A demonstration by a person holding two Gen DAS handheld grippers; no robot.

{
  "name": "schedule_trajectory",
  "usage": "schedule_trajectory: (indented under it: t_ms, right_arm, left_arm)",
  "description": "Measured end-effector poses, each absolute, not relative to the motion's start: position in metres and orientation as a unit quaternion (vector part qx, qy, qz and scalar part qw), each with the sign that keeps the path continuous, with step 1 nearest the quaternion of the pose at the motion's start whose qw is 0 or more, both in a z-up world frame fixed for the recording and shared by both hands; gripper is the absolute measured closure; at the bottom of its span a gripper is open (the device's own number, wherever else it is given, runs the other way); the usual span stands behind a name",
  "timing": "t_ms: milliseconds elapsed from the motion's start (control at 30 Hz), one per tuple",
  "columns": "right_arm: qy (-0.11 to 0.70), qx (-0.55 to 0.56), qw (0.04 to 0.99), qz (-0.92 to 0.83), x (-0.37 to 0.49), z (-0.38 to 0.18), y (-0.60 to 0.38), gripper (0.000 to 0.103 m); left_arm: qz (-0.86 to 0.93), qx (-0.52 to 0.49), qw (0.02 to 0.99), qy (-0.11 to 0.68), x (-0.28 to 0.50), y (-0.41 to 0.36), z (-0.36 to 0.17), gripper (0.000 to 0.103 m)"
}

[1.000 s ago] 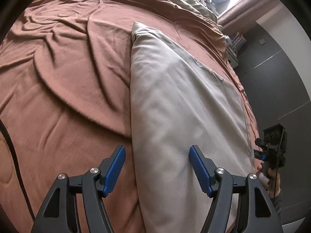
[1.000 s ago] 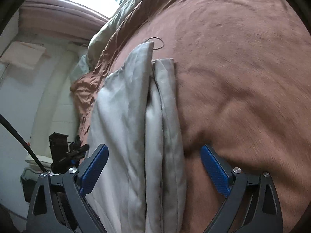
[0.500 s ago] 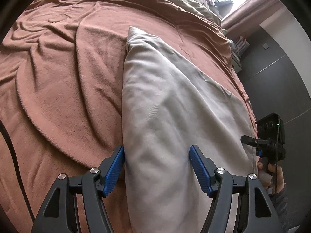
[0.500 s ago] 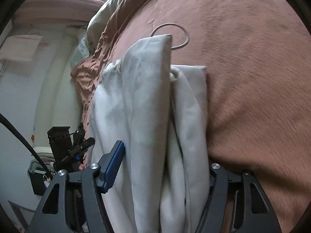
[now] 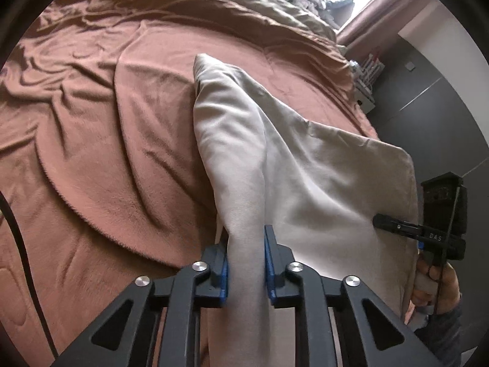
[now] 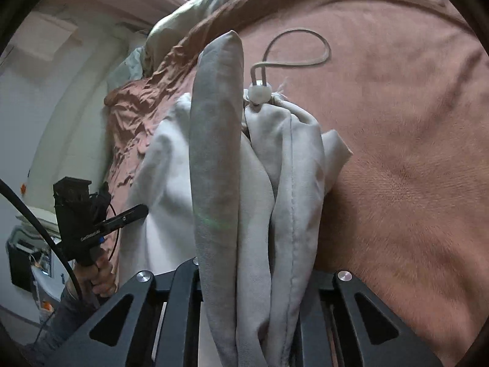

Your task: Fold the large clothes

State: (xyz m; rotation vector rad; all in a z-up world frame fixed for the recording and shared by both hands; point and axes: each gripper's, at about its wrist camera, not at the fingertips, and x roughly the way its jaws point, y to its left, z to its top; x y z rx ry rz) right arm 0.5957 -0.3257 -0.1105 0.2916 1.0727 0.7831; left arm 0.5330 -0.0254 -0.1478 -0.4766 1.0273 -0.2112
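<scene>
A large pale grey garment (image 5: 293,165) lies on a brown bedspread (image 5: 101,128). My left gripper (image 5: 246,263) is shut on its near edge, and the cloth rises in a ridge between the blue pads. My right gripper (image 6: 253,278) is shut on a bunch of thick folds of the same garment (image 6: 214,153), near a white cord stopper (image 6: 259,91) with a looped drawstring (image 6: 296,49). Its pads are hidden by the cloth. Each gripper shows in the other's view, the right one (image 5: 397,224) and the left one (image 6: 128,215), both at the garment's edge.
The brown bedspread (image 6: 397,153) is wrinkled, with an olive blanket (image 5: 244,9) and piled clothes at the far end. A dark wall (image 5: 428,98) and a small shelf (image 5: 365,76) stand beside the bed. A black cable (image 5: 21,244) crosses the left.
Both grippers have closed on the garment; they were open around it before. The cloth has lifted and bunched into ridges between the fingers, and both cameras have moved closer to it.
</scene>
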Motion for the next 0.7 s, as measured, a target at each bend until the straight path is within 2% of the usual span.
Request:
schedule_trajectory:
  t_ms: [433,700]
  right_arm:
    - [0.422,0.136,0.821,0.359,0.481,-0.049,-0.359,0.093]
    - [0.387,0.130,0.847,0.339,0.409,-0.019,-0.395,0.093]
  left_arm:
    - [-0.139,-0.227,0.871,0.414,0.467,-0.050,-0.062,0.089]
    - [-0.169,-0.223,0.877,0.389,0.424,-0.081,-0.027,0.090]
